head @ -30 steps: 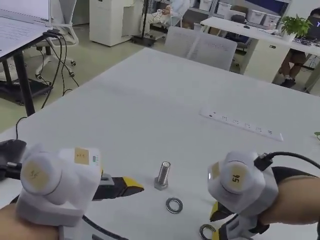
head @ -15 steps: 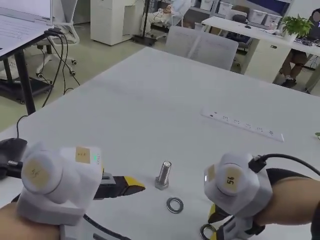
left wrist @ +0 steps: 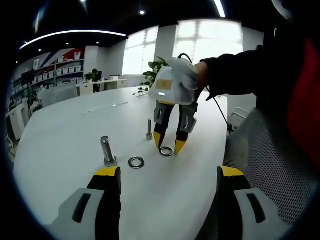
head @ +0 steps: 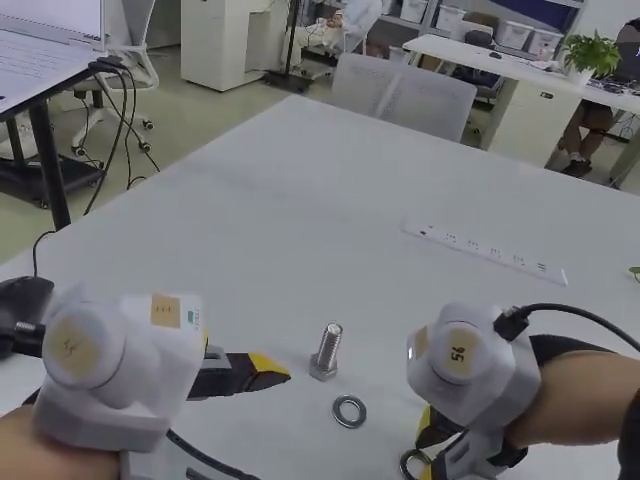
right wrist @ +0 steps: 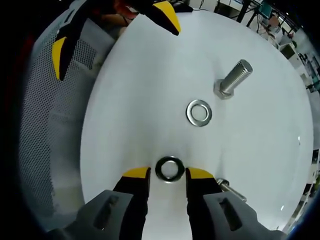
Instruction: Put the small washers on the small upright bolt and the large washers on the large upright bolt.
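**Step: right gripper lining up a washer pick**

Right gripper [right wrist: 168, 173] is released, with its jaws straddling a washer [right wrist: 169, 169] that lies flat on the table [head: 300, 200]. The tips are low, one on each side of the ring, and not clamped yet.

Left gripper [left wrist: 167, 172] is spread wide and empty, sitting at 9 o'clock of the large bolt [head: 325, 350] in the head view.

Second washer [head: 348, 410] lies at 5 o'clock of that bolt, near but apart. Small bolt [left wrist: 149, 129] stands upright at 10 o'clock of the right gripper in the left gripper view.

No washer is on the large bolt, so I judge this an early pick.

Next: pinch the rim, lift, carry it to the matching bolt and drop the hole over the tip. I can't tell this washer's size class, so check before choosing a bolt. A thin flat ring may slip out of the pinch.
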`<state>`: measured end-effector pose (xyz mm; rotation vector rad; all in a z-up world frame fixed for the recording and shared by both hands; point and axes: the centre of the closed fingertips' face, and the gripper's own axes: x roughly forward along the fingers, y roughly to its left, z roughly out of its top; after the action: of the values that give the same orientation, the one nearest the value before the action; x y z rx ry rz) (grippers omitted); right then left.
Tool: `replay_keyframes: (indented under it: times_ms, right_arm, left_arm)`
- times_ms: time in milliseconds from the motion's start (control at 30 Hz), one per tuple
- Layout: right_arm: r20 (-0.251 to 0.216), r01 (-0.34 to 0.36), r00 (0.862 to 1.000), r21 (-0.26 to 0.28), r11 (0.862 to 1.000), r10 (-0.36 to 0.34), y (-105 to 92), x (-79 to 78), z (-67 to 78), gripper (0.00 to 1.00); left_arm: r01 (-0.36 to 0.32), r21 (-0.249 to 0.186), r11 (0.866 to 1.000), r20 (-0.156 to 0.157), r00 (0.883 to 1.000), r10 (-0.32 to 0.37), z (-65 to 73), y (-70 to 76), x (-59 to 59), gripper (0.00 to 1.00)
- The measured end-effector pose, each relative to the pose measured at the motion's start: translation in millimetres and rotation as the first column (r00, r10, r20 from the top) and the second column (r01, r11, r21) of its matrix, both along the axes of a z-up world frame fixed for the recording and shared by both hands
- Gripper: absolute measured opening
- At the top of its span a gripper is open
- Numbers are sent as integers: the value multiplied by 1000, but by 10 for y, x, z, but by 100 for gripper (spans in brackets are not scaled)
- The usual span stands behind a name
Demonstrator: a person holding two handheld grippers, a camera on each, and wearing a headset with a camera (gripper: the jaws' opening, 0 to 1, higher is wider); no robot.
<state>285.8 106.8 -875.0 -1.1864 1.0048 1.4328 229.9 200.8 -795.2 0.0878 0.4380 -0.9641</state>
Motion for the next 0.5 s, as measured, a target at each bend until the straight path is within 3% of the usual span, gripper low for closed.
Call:
replay_keyframes:
  times_ms: [500]
  right_arm:
    - [12,-20,1000,1,1000,20,6,8,-2,26]
  left_arm:
    - [4,2,1000,-5,1000,-4,-11,-3,-9,78]
